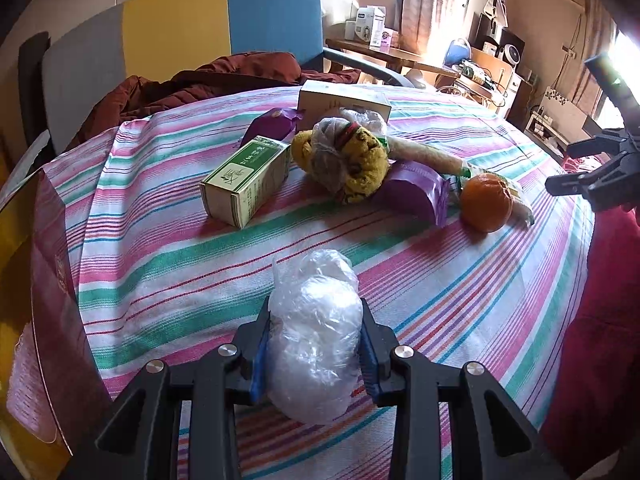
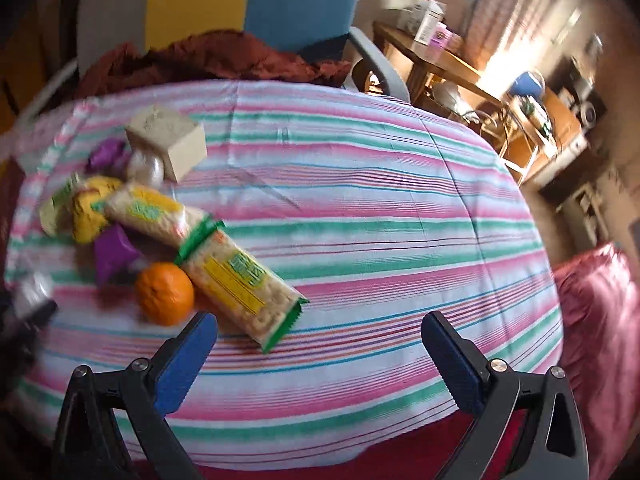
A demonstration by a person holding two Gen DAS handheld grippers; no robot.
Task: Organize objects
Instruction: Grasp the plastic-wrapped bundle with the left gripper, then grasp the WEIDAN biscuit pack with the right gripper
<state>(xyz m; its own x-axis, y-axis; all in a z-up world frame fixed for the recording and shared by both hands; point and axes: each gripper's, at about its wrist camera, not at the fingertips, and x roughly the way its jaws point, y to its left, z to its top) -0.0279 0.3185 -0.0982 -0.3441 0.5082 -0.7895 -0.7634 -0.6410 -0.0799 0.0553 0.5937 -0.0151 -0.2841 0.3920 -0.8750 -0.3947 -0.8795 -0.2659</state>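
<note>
Bag [image 1: 314, 340] of clear plastic sits clamped in the left tongs [image 1: 316, 350], just above the striped surface [image 1: 440, 300], nearer than the orange [image 1: 486, 202]. Right tongs [image 2: 320, 344] stand apart, holding nothing (that view is blurred). Keep the squeeze gentle; the soft bag could slip or crush.

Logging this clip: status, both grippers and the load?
Left gripper shut on plastic bag, above the cloth. Right gripper open, empty, near orange and crackers. Nothing in the way.
</note>
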